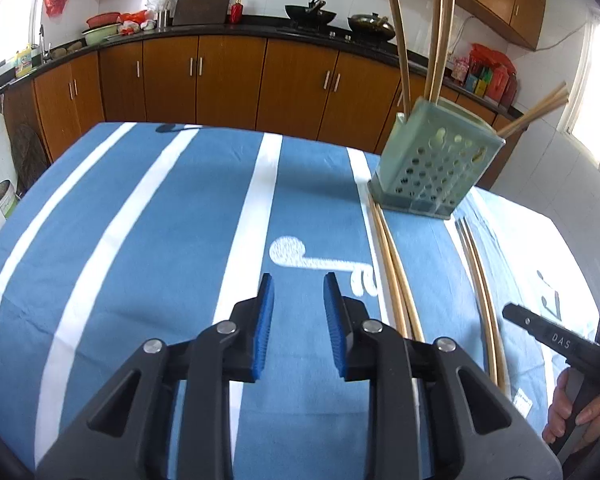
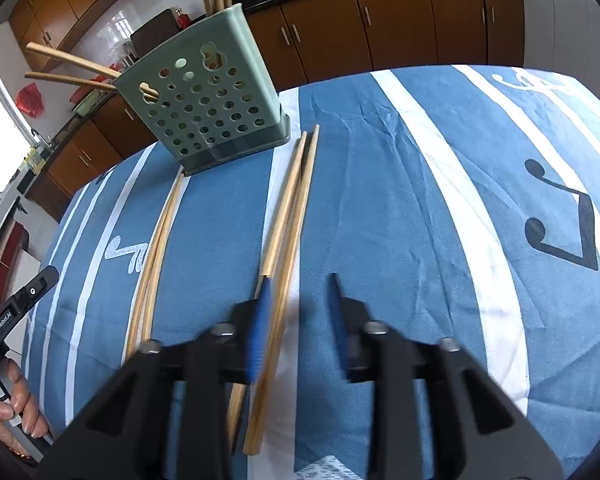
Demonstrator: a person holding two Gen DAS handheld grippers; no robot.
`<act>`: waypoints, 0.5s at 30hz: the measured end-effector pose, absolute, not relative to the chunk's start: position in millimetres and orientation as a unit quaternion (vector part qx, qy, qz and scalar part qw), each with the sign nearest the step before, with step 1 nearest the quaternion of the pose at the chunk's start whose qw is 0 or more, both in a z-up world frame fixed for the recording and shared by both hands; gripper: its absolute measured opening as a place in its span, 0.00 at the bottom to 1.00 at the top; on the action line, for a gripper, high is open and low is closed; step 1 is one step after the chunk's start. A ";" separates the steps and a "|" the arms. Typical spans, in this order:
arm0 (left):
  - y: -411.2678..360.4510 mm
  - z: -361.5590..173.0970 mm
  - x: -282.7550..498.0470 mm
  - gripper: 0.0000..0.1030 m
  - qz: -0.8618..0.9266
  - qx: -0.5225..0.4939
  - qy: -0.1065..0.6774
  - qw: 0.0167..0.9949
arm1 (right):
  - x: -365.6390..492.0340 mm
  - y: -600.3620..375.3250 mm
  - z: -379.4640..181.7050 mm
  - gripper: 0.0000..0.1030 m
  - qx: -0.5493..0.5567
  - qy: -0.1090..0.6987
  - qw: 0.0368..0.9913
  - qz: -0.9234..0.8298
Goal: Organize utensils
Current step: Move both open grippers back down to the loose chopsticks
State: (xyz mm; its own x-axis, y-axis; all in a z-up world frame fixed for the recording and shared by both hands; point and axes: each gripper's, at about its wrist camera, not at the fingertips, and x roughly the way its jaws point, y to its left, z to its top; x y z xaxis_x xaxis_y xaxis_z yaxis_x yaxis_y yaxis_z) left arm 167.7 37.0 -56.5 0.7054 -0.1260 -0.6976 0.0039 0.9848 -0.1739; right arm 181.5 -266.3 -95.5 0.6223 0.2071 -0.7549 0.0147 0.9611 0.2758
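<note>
Bamboo chopsticks are lying in two pairs on the blue-and-white striped tablecloth [image 1: 140, 240]. I am viewing the scene through both wrist cameras.

The green perforated holder [image 2: 208, 96] is standing upright toward the far side of the cloth, with several chopsticks already leaning out of its top [image 1: 436, 40].

The near pair [image 2: 288, 240] is running lengthwise from just beside the holder's base back toward my right gripper [image 2: 300, 308]. The second pair [image 2: 156, 248] is lying roughly parallel to it, starting at the holder's front corner and sitting between my two grippers.

The right gripper is hovering over the near pair with its jaws parted. One stick is showing in the gap, close to the left finger; the other is passing under that finger. I am seeing no pad pressing on either stick, so I am noting nothing as gripped. This view is motion-blurred around the fingers.

The left gripper [image 1: 298, 320] is hanging above bare cloth, jaws parted with a clear gap and nothing between the blue pads [image 1: 264, 320]. The second pair is lying just to its right.

A hand [image 1: 572, 412] is wrapping the right tool's handle at the edge of the left view.
</note>
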 end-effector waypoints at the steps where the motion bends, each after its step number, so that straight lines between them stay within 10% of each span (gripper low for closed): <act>1: 35.6 -57.1 167.9 0.26 -0.037 -0.077 0.385 0.919 | 180.2 -264.7 -97.4 0.33 0.122 0.431 0.893 0.053; 15: 8.2 -63.3 165.9 0.26 -0.065 -0.062 0.399 0.913 | 182.4 -249.7 -104.5 0.21 0.080 0.438 0.894 0.054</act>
State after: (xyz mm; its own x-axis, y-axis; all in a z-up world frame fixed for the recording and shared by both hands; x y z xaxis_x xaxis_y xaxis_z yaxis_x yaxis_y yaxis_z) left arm 165.9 8.2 -63.3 0.6737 -0.1679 -0.7197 0.0690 0.9839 -0.1649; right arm 182.4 -249.7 -104.5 0.6103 0.1676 -0.7742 -0.0272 0.9812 0.1910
